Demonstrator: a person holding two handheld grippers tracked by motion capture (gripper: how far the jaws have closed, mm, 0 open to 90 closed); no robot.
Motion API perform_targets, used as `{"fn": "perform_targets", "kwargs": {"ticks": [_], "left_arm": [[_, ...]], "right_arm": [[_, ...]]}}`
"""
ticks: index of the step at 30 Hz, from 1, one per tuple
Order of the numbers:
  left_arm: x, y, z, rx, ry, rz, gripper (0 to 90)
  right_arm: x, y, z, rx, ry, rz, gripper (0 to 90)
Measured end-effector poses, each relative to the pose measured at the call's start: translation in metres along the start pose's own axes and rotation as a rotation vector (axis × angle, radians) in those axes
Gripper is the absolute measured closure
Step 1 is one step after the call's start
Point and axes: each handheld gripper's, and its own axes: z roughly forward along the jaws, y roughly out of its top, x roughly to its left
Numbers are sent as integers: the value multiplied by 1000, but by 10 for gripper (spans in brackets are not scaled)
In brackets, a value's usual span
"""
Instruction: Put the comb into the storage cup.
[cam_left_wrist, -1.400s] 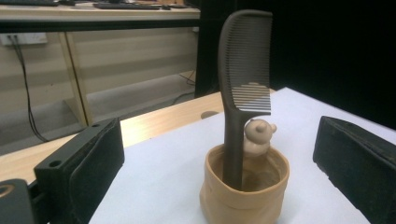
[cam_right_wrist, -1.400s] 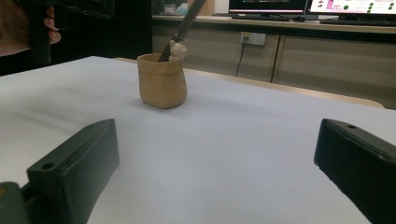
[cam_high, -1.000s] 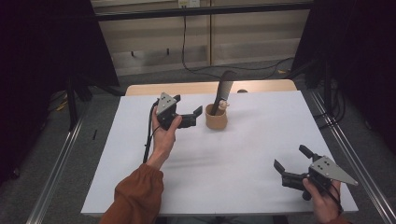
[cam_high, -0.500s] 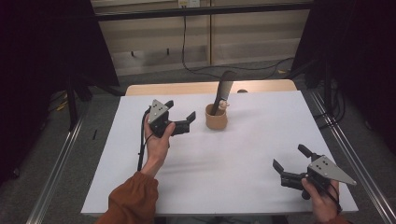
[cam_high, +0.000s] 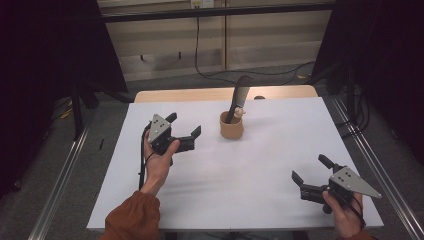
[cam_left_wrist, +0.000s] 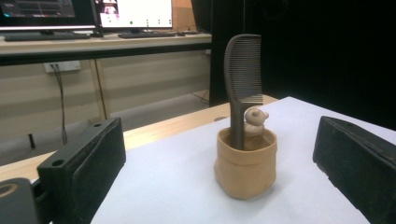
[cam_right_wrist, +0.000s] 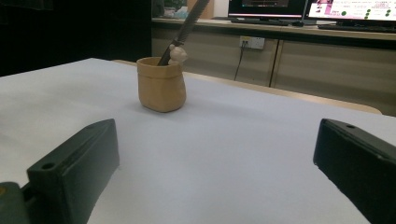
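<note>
A small tan cup (cam_high: 232, 127) stands on the white table (cam_high: 250, 180) toward the back centre. A dark comb (cam_high: 238, 99) stands upright in the cup, beside a little pale duck figure (cam_high: 239, 113). My left gripper (cam_high: 184, 126) is open, held left of the cup, jaws pointing at it with a gap between. In the left gripper view the cup (cam_left_wrist: 246, 163), comb (cam_left_wrist: 243, 74) and duck (cam_left_wrist: 256, 121) sit between the wide jaws. My right gripper (cam_high: 310, 168) is open near the front right edge. In the right gripper view the cup (cam_right_wrist: 161, 84) is far ahead.
A wooden strip (cam_high: 225, 93) borders the table's far edge. Metal rails (cam_high: 60, 175) run along both sides. Cables (cam_high: 210, 70) lie on the floor behind. A desk with monitors (cam_right_wrist: 322, 9) stands beyond the table.
My left gripper has drawn back from the cup, moving left and toward the person, still open. The right gripper has barely moved.
</note>
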Motion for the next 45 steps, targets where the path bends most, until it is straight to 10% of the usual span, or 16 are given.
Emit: {"fn": "perform_targets", "kwargs": {"ticks": [45], "left_arm": [[2, -40, -88, -42, 108, -25, 14]], "right_arm": [[-1, 0, 1, 0, -18, 2, 0]]}}
